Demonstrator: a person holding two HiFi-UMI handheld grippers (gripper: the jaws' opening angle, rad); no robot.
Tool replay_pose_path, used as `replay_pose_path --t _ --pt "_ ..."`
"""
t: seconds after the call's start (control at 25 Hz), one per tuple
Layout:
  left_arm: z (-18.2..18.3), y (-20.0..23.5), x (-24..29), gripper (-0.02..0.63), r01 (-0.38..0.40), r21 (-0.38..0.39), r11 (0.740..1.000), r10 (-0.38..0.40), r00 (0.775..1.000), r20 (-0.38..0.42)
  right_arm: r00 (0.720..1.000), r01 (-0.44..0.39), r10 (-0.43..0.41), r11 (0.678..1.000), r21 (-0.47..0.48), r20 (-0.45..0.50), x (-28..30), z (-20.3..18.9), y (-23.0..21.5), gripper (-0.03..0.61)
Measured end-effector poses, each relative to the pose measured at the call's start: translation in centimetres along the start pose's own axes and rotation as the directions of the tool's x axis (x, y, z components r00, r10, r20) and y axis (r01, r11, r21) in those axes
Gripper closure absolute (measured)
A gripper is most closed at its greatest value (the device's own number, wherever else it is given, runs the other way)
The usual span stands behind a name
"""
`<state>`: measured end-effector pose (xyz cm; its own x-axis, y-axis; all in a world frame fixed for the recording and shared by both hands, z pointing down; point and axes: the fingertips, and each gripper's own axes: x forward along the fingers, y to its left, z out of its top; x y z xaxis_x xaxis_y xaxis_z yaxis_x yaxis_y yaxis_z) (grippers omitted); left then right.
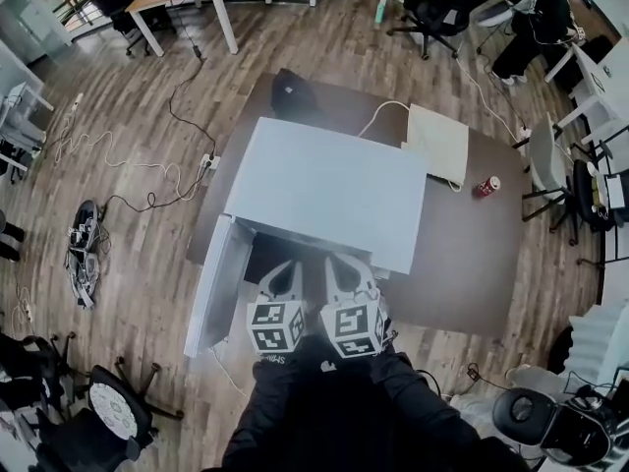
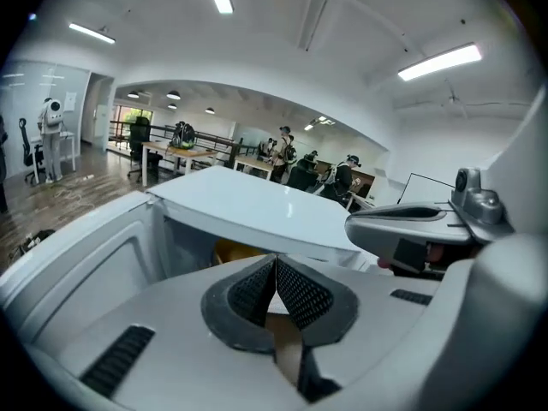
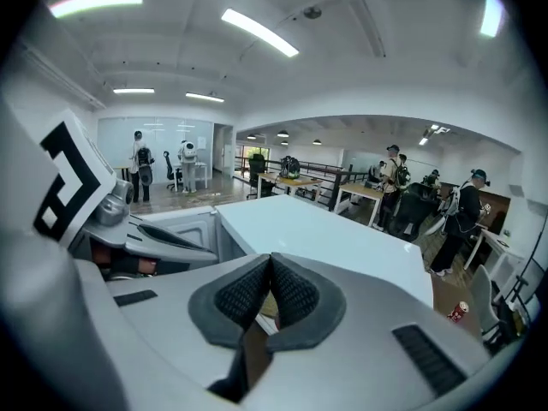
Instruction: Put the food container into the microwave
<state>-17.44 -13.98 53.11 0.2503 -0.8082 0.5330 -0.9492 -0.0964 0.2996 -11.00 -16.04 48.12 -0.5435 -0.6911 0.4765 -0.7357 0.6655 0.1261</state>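
A white microwave (image 1: 329, 187) stands on a brown table with its door (image 1: 218, 283) swung open to the left. My left gripper (image 1: 276, 285) and right gripper (image 1: 348, 279) sit side by side at the mouth of the cavity, pointing in. In the left gripper view the left gripper (image 2: 276, 272) has its pads pressed together. Beyond them a yellowish thing (image 2: 235, 251), perhaps the food container, shows inside the cavity. In the right gripper view the right gripper (image 3: 271, 272) is shut too, with a pale yellowish sliver (image 3: 266, 305) just behind the pads. I cannot tell whether either gripper pinches anything.
A red can (image 1: 487, 186) and a pale flat board (image 1: 438, 142) lie on the table to the right of the microwave. A cable (image 1: 381, 114) runs behind it. Office chairs, desks and several people stand around the room.
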Motion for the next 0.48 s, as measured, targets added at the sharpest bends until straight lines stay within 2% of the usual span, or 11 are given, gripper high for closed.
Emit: replay_pose_path --t 0.16,0.48 --pt "4.0 -2.3 -1.2 0.580 0.030 0.057 0.998 -0.033 0.997 0.068 0.997 0.021 -0.024 0.999 0.038 0.077 -2.3 3.3 -1.9 0.554" --pt "9.3 -6.3 -2.6 0.580 0.061 0.134 0.989 -0.085 0.980 0.178 0.972 0.056 -0.064 0.998 0.042 0.228 -5.4 8.6 -5.1 0.554"
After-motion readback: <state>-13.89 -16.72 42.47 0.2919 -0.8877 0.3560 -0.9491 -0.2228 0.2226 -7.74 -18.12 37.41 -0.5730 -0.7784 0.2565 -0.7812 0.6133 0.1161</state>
